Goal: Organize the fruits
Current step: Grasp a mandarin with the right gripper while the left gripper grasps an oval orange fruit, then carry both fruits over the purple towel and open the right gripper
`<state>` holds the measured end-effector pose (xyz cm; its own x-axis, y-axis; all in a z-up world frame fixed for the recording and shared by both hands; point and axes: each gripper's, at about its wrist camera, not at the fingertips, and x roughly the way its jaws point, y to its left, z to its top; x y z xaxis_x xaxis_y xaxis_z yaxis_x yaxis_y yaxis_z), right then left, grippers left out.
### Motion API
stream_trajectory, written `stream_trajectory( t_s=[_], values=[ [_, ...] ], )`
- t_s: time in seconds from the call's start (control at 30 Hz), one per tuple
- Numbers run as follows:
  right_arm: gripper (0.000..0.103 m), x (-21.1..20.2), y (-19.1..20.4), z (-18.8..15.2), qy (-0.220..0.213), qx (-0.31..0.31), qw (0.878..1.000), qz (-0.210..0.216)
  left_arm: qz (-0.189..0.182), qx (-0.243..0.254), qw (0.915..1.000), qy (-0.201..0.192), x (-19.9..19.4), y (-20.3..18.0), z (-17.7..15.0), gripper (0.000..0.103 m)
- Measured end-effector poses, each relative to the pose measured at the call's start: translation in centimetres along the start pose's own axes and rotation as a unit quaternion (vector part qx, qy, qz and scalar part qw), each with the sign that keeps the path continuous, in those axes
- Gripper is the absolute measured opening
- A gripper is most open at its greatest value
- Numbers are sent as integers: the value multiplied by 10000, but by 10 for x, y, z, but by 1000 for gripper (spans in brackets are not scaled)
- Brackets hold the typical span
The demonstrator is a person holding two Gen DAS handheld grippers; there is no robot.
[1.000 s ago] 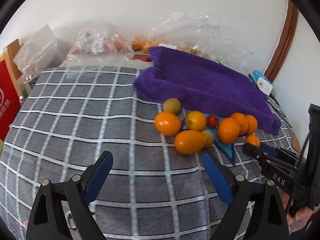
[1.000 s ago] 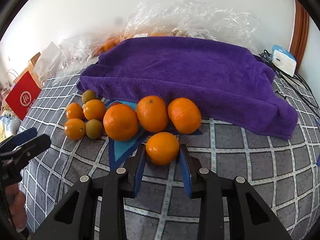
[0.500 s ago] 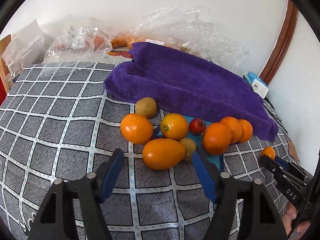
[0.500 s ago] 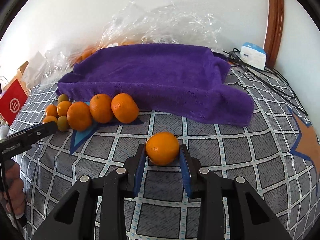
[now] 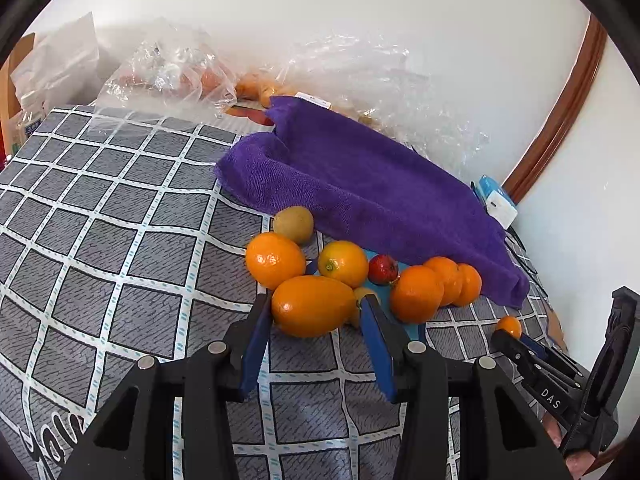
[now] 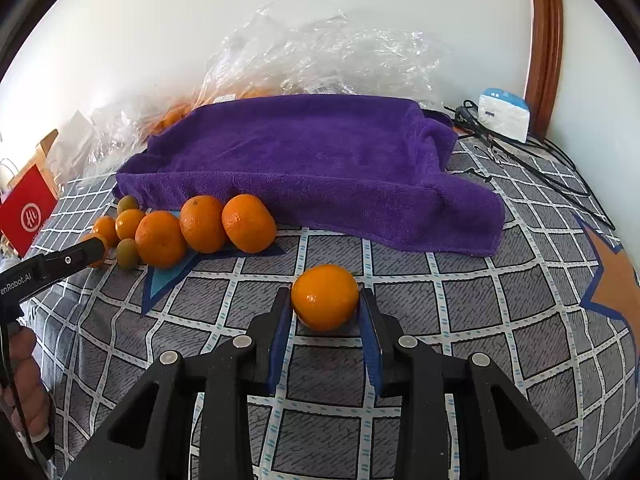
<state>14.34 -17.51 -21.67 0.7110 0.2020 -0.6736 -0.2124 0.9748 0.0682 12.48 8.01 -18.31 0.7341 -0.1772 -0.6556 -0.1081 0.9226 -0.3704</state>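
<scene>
Bright, even daylight; soft shadows under the fruit; sharp focus; strong fisheye bending and dark vignetted corners.

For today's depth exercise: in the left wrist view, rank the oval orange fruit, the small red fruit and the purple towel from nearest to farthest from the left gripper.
1. Oval orange fruit: between the closing jaws of the left gripper.
2. Small red fruit: behind it, slightly right.
3. Purple towel: farthest back, toward the wall.

We seem to be in a home — a grey checked cloth point(image 6: 460, 320) covers the surface, a purple towel point(image 6: 312, 160) lies against a plain white wall point(image 6: 240, 20), with crumpled plastic bags point(image 6: 320, 60), a wooden door frame point(image 6: 544, 40) and a red shopping bag point(image 6: 28, 208) nearby.
</scene>
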Motion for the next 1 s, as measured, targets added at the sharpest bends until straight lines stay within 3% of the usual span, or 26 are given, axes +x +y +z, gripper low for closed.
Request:
stream_trajectory(
  t_s=[0.47, 0.93, 1.0],
  values=[
    [33, -2, 0, 0, -52, 74, 9999, -42, 8, 264, 9984, -506, -19, -11, -2, 43],
    [33, -7, 2, -2, -75, 27, 9996, -277, 49, 125, 9978, -643, -27, -6, 1, 43],
    [33, -10, 3, -3, -41, 15, 9995, -321, -74, 143, 9986, -503, -26, -6, 4, 43]
  ],
)
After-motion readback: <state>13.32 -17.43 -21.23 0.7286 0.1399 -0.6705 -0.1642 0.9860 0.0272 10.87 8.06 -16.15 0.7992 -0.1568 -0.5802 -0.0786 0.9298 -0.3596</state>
